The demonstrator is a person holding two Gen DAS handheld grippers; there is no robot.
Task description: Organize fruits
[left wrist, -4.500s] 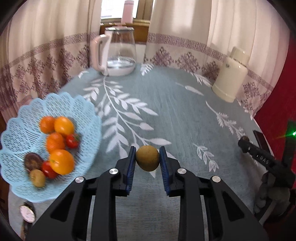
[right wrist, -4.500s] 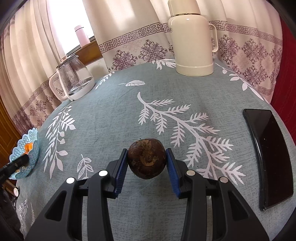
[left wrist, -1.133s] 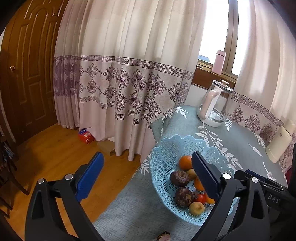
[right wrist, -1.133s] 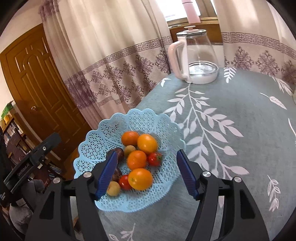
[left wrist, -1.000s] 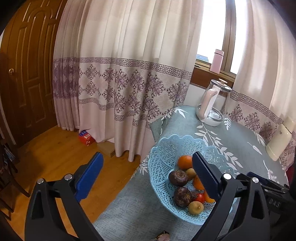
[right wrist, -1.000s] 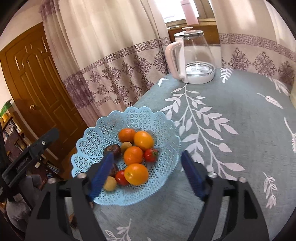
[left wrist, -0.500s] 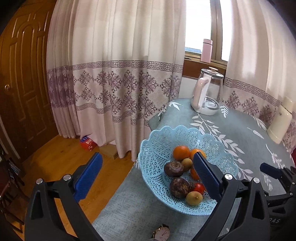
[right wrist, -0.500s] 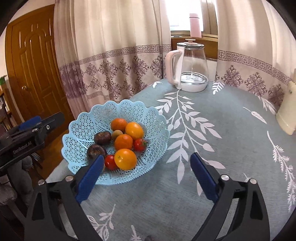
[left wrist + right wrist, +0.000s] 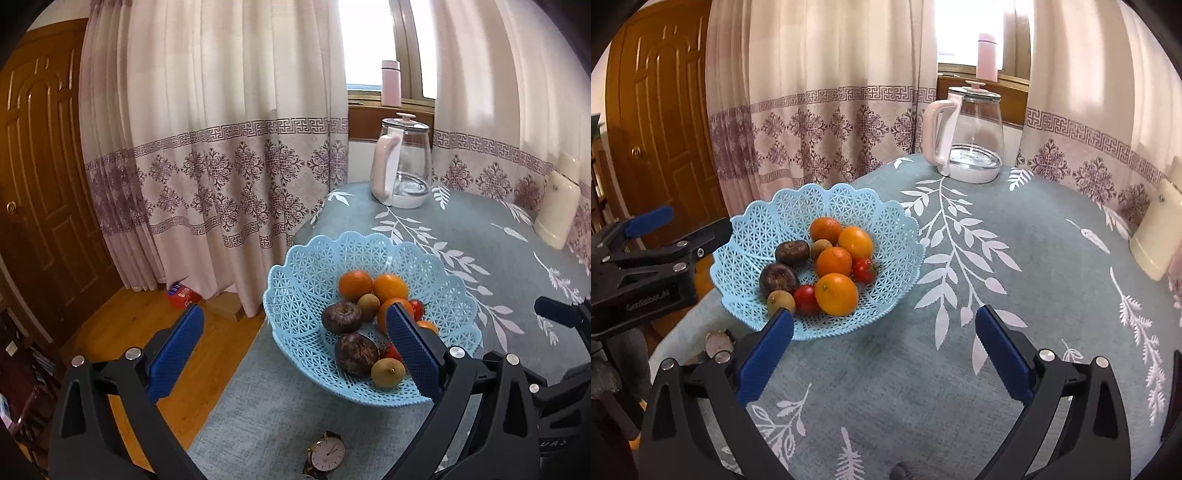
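A light blue lattice basket (image 9: 757, 229) stands near the table's left edge and holds several fruits: oranges (image 9: 836, 293), tomatoes (image 9: 864, 269), two dark round fruits (image 9: 792, 252) and small brown kiwis (image 9: 780, 302). My right gripper (image 9: 882, 321) is open and empty, hanging above the cloth just in front of the basket. My left gripper (image 9: 291, 321) is also open and empty, held off the table's left side with the basket (image 9: 295, 280) partly behind its right finger. From the right wrist view the left gripper (image 9: 690, 223) shows at the left, beside the basket.
A glass kettle (image 9: 971, 140) with a pink handle stands at the back of the table and a cream thermos (image 9: 1156, 236) at the right. A wristwatch (image 9: 327, 456) lies on the cloth in front of the basket. Curtains, a wooden door and floor lie to the left.
4.5 s ago each gripper was shut on a fruit; both are now open and empty. Over the last second both grippers pulled back from the basket and the left view swung towards the table.
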